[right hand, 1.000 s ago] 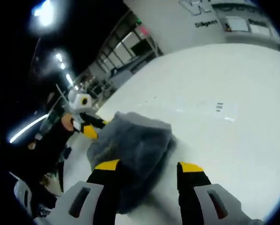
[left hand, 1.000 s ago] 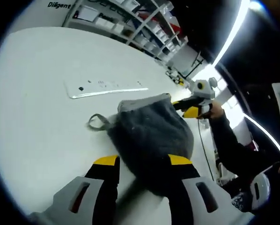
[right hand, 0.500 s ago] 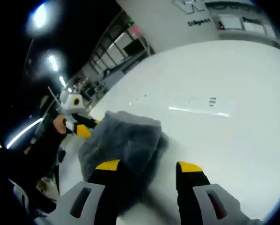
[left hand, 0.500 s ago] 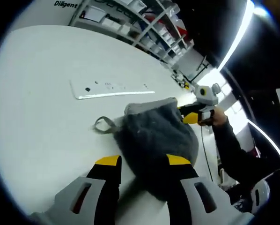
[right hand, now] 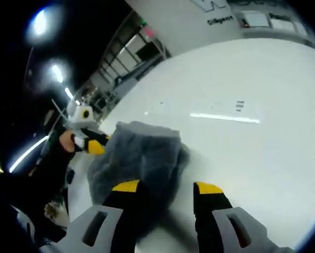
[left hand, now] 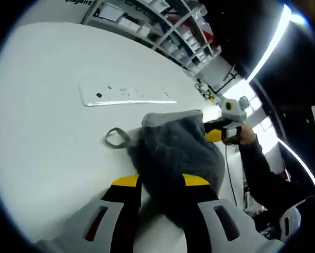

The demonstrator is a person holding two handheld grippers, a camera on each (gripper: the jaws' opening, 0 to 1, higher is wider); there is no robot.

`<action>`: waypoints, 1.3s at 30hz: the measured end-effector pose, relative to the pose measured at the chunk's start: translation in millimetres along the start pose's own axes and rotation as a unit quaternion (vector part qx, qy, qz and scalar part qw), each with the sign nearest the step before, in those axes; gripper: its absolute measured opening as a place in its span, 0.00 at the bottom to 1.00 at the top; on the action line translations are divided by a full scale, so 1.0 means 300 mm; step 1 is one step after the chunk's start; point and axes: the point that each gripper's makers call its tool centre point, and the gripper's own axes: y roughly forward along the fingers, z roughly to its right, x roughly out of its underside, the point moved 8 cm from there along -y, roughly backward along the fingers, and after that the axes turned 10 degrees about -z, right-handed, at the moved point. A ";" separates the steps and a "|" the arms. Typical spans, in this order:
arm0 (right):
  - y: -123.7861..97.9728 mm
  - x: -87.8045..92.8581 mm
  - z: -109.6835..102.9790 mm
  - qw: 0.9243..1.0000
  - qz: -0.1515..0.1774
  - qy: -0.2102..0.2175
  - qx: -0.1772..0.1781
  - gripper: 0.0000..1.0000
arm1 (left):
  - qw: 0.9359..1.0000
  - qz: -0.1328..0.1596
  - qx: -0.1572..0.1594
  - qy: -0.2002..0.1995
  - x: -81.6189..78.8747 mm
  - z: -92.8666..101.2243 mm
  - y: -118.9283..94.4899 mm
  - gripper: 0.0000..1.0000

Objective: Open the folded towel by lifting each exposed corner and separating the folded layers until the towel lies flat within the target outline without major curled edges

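Towel (left hand: pixel 176 158) near edge hidden behind left gripper's fingers (left hand: pixel 127 182).

**Grey towel bunched on the white worktop**

The towel (right hand: pixel 139 161) lies in a rumpled grey heap on the worktop (right hand: pixel 263 132). The right gripper (right hand: pixel 167 187) rises just in front of the towel, yellow-tipped jaws apart; one jaw overlaps the cloth's near edge, the other stands over bare worktop beside it. At the towel's far side the left gripper (right hand: pixel 91 145) reaches in, held by a hand (right hand: pixel 67 141) on a dark sleeve. Beyond the towel, a faint line (right hand: pixel 223 117) marks the worktop.
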 end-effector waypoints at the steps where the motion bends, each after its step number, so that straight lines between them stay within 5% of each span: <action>1: 0.002 0.001 -0.001 1.000 0.000 0.001 -0.001 0.34 | 1.000 0.000 0.001 -0.001 0.006 0.004 0.004 0.25; 19: 0.022 0.025 -0.031 1.000 -0.003 0.004 -0.009 0.25 | 1.000 -0.007 0.009 -0.018 0.010 -0.023 0.021 0.16; 39: 0.050 0.040 -0.030 1.000 0.001 0.012 -0.029 0.13 | 1.000 -0.012 0.016 0.006 0.012 -0.019 0.026 0.05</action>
